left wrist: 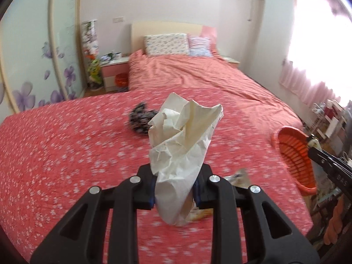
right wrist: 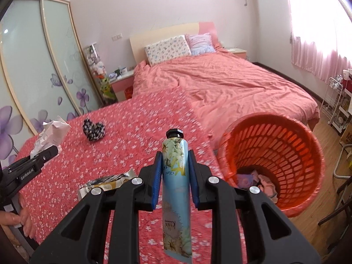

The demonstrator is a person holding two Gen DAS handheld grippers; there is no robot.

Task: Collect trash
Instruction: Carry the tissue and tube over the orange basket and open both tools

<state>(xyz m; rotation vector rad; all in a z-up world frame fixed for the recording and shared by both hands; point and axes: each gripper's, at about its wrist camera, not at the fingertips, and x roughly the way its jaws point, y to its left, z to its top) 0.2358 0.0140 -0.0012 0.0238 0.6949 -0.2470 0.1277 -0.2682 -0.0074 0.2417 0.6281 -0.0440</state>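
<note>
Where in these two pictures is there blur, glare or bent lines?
Left wrist view: the window is blown out white, the bedspread is smeared by motion, while the crumpled paper in the left tongs stays sharp. Right wrist view: the curtain glares, the wardrobe frame bows from the fisheye, and the tube is crisp.

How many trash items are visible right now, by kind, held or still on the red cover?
Crumpled paper, held in the left gripper: 1
Tube, held in the right gripper: 1
Wrapper, lying on the red cover: 1
Total: 3
The black-and-white heart cushion and the orange basket are not counted.
</note>
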